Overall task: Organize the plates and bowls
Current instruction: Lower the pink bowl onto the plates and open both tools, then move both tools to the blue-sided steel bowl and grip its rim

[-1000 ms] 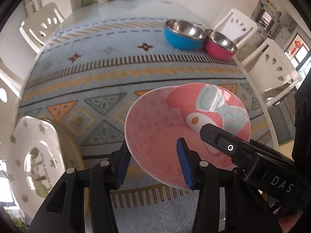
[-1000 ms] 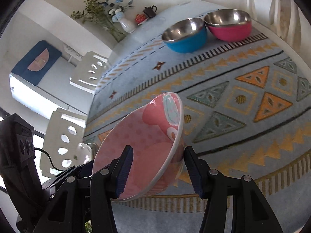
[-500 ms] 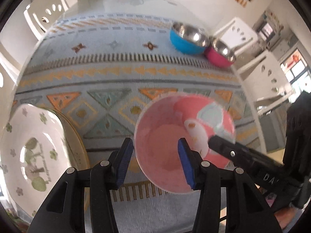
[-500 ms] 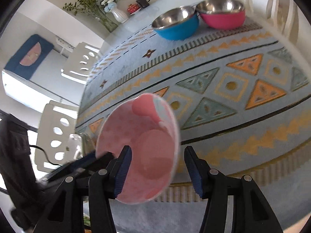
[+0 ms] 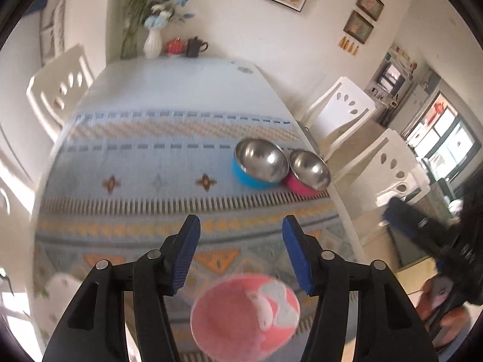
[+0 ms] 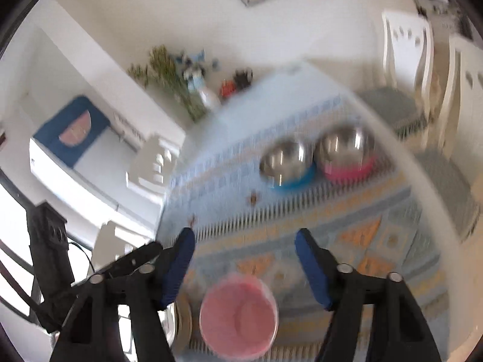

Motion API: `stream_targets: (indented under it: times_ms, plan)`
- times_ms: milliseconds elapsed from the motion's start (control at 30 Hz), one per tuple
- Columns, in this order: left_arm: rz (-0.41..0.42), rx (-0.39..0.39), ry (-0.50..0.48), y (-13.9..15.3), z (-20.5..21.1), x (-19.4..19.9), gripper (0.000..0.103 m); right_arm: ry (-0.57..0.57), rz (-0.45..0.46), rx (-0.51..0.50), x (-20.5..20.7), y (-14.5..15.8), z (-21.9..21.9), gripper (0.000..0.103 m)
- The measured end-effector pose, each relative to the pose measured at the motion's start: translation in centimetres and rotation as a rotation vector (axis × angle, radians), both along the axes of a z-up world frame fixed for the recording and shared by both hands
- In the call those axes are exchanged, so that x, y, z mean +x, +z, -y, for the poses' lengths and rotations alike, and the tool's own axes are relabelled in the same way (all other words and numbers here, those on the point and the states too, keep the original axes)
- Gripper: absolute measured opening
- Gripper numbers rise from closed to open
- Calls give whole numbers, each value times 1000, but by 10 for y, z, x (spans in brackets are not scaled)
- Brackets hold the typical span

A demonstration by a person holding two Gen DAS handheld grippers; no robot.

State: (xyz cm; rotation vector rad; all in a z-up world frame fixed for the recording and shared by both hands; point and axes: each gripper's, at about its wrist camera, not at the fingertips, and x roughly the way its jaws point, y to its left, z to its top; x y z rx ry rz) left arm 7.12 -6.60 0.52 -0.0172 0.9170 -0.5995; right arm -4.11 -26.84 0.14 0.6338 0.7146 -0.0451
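Left wrist view: the table [image 5: 181, 78] with its patterned blue cloth [image 5: 135, 157] fills most of what lies ahead of my left gripper [image 5: 241, 250], running away from the fingertips toward the far wall. White chairs [image 5: 341, 111] stand off to the right of the table's edge. Well beyond my fingertips and a little to the right sit two steel-lined bowls side by side and touching: the blue bowl [image 5: 259, 164] and, right of it, the magenta bowl [image 5: 308, 172]. Below and between my left fingers, close under the gripper, the pink bowl [image 5: 244, 316] rests upright on the cloth with its cartoon print showing inside. My left jaws are opening, and the pads are clear of the pink bowl's rim; nothing is pinched between them. At the far end of the table a white vase [image 5: 152, 43] with flowers stands beside a small dark teapot [image 5: 194, 46].

In the right wrist view, blurred, my right gripper [image 6: 244, 256] hangs above the same pink bowl [image 6: 238, 316], which lies under the gap between the fingers. These jaws are opening too, released and touching nothing. My left gripper shows as a dark shape off to the left, and a stack of plates [image 6: 182, 319] peeks out just left of the pink bowl.
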Motion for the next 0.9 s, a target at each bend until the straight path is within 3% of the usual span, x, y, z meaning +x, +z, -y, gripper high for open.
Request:
stream_targets:
  times_ms: [133, 333, 467, 567, 767, 900]
  plan:
    - [-19, 28, -19, -10, 28, 25, 54, -62, 44, -29, 13, 10, 23, 69]
    - [-173, 8, -17, -61, 61, 65, 54, 7, 5, 84, 39, -34, 34, 69]
    - [-148, 59, -41, -78, 81, 83, 53, 10, -75, 176, 72, -86, 43, 69]
    - [-117, 57, -29, -83, 92, 106, 53, -12, -122, 192, 103, -116, 53, 69]
    - [-156, 66, 16, -110, 112, 161, 54, -76, -153, 191, 144, -150, 56, 69]
    - [-188, 39, 19, -130, 125, 181, 54, -110, -104, 178, 156, -154, 56, 69]
